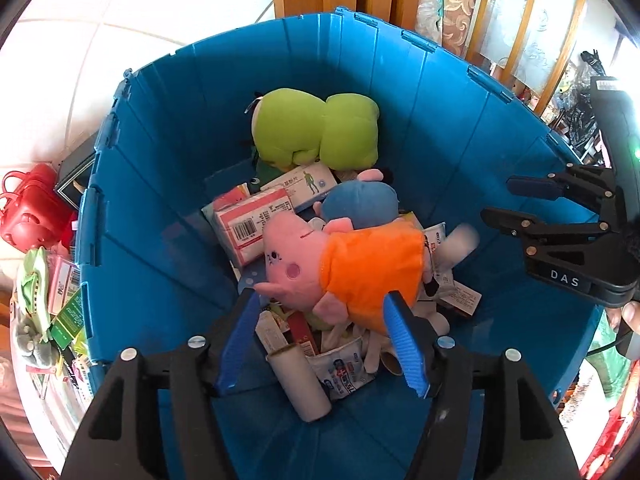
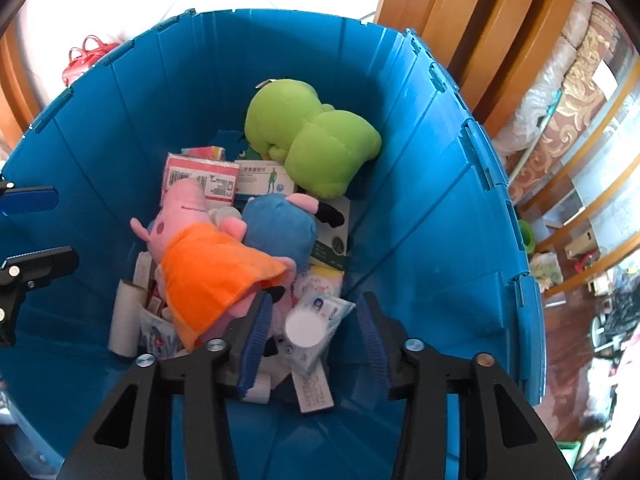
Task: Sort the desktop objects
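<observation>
Both wrist views look down into a blue bin (image 1: 168,184) (image 2: 420,184) that holds sorted items. A pink pig plush in an orange dress (image 1: 360,268) (image 2: 208,272) lies on top, beside a blue plush (image 1: 360,204) (image 2: 280,232), a green plush (image 1: 316,128) (image 2: 312,136), medicine boxes (image 1: 252,224) (image 2: 200,178) and a white roll (image 1: 298,380) (image 2: 124,320). My left gripper (image 1: 324,340) is open and empty above the pig. My right gripper (image 2: 316,344) is open and empty; it also shows in the left wrist view (image 1: 516,204). A blurred white object (image 2: 306,326) (image 1: 460,240) hangs in the air under the right gripper.
A red bag (image 1: 28,212) (image 2: 84,58), green packets and boxes (image 1: 60,300) lie on the surface left of the bin. Wooden furniture (image 2: 460,24) and cluttered shelves (image 2: 580,200) stand behind and right of it.
</observation>
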`<state>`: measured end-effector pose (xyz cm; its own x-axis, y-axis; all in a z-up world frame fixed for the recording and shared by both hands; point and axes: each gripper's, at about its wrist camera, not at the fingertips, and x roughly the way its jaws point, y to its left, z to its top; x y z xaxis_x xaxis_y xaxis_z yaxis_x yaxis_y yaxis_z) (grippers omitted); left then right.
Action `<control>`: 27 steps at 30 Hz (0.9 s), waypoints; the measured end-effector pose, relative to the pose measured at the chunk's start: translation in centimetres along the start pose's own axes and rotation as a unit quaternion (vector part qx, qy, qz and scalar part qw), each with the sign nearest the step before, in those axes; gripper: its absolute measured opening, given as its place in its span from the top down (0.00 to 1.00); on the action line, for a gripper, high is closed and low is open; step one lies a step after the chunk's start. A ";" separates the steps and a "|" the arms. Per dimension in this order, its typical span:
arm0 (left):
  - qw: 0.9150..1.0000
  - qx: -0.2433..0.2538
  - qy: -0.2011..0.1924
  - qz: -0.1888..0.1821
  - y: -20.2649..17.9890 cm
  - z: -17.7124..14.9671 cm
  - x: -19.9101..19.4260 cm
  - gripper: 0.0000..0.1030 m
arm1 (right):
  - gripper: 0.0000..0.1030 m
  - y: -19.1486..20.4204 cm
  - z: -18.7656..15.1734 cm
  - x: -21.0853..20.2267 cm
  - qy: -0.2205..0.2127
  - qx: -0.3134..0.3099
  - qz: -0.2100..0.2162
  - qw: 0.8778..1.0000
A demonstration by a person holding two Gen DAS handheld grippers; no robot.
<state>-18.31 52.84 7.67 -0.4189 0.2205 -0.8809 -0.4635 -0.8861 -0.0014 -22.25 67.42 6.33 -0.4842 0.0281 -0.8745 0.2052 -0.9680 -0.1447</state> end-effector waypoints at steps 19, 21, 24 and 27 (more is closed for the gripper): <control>0.999 -0.007 -0.039 0.018 0.2 -0.3 -1.3 0.33 | 0.32 0.5 0.1 -0.5 -0.021 -0.013 -0.020 0.999; 0.999 -0.005 -0.040 0.019 0.1 -0.3 -1.4 0.33 | 0.26 0.4 0.1 -0.6 -0.020 -0.011 -0.015 1.000; 0.999 -0.009 -0.039 0.018 0.3 -0.3 -1.4 0.33 | 0.21 0.3 0.1 -0.7 -0.024 -0.010 -0.010 1.000; 0.999 -0.015 -0.036 0.014 0.6 -0.3 -1.3 0.33 | 0.16 0.4 0.1 -0.8 -0.026 -0.008 -0.009 1.000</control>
<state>-17.83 51.95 8.66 -0.4868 0.2236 -0.8444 -0.4282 -0.9037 0.0076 -21.85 67.02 7.01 -0.5321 0.0318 -0.8461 0.2102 -0.9630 -0.1684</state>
